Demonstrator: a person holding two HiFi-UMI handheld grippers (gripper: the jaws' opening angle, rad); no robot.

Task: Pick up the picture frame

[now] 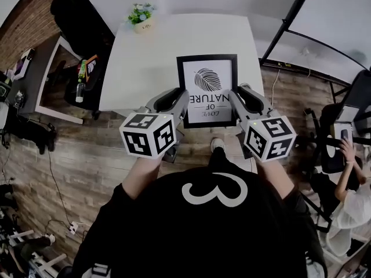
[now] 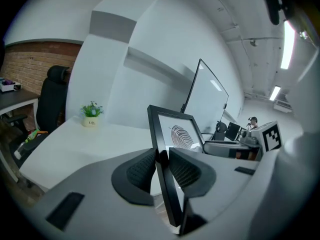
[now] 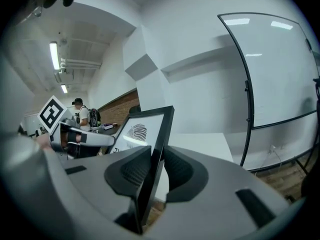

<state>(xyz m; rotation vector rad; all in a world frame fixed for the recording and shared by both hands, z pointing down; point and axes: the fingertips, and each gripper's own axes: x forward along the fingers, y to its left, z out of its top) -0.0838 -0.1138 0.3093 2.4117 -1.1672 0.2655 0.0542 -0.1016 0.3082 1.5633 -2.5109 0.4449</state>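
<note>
Wood planks of the floor (image 1: 87, 155) fill the lower left of the head view, and on them we see the white table (image 1: 145, 62) running from the middle up to the top of the frame. Below it, along the bottom edge, our own black shirt (image 1: 203, 236) takes up most of the width. In the right gripper view a whiteboard (image 3: 280, 69) stands at the upper right.

Next in size is the picture frame (image 1: 207, 88), black-edged with a leaf print and lettering on white, sitting just right of centre in the head view. It hangs over the table's near edge, its lower part out past the edge above the floor, with the print facing up. In both gripper views we see it raised off the tabletop, held up between the two tools.

The left gripper (image 1: 181, 98) is clamped on the frame's left side: in its own view the two dark ribbed pads press on the black moulding from either face. The right gripper (image 1: 239, 97) pinches the opposite side the same way, with the moulding sandwiched between its pads.

Smallest, a potted plant (image 1: 141, 16) stands at the table's far left corner, well apart from the frame.
</note>
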